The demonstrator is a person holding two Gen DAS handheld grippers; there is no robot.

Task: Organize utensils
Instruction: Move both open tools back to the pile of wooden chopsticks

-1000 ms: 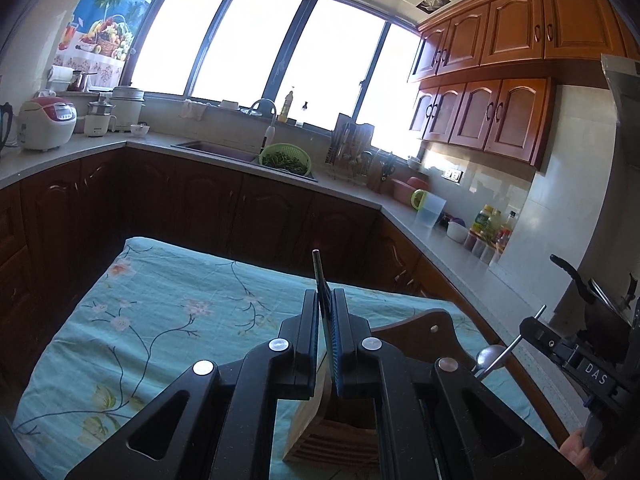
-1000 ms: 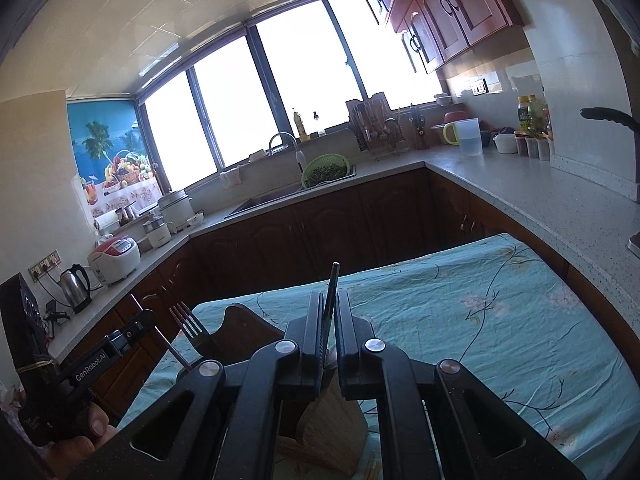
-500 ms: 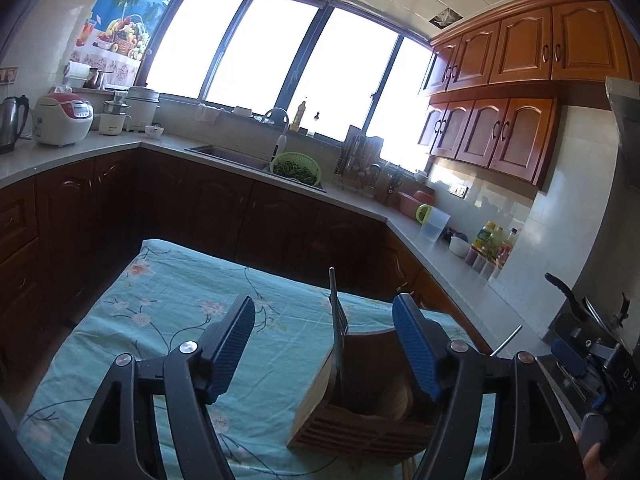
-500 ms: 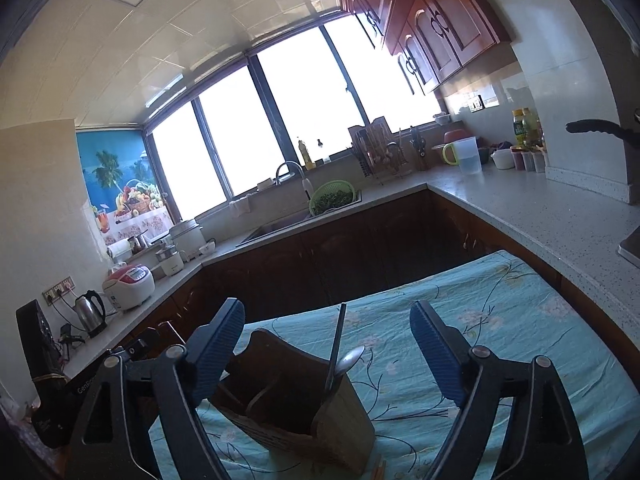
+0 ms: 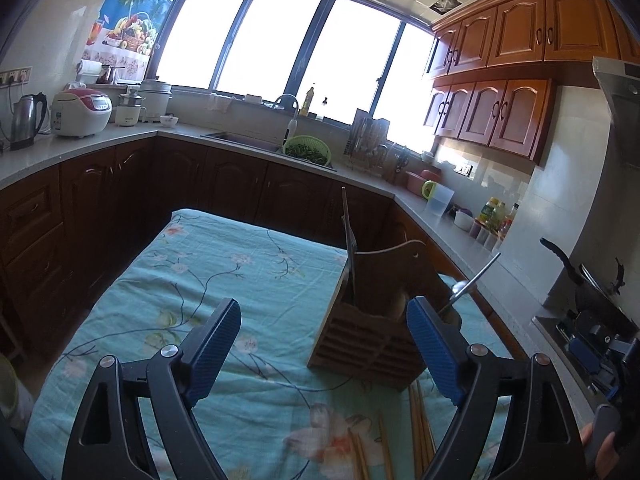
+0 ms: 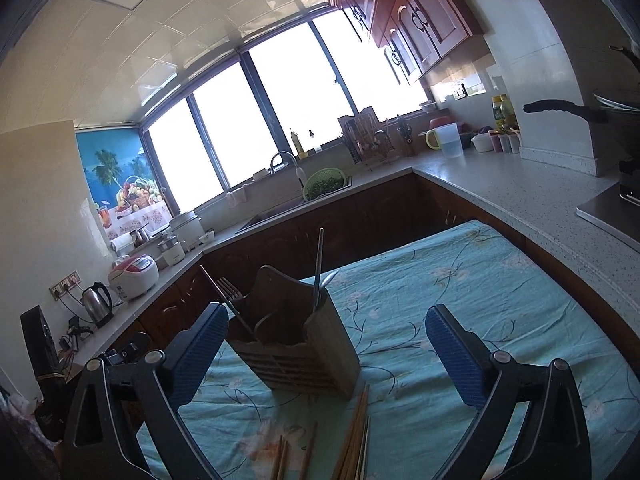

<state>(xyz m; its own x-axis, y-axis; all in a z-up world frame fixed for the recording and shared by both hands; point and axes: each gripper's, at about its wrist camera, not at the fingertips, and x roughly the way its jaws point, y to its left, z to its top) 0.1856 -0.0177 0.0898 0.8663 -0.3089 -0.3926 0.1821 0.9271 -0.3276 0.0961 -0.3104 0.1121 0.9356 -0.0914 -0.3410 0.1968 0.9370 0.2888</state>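
We see both grippers w/ jaws spread wide, nothing between them, having just been opening. Left gripper (image 5: 323, 342) sits low over the tabletop (image 5: 248, 280) w/ teal floral cloth; right gripper (image 6: 324, 344) likewise. Wooden utensil holder (image 6: 304, 344) stands upright on the cloth, ahead of both. A fork (image 6: 228, 289) leans in its left compartment in the right wrist view, a spoon (image 6: 319, 264) stands in the right one. Chopsticks (image 6: 354, 444) lie loose on the cloth just in front of the holder.
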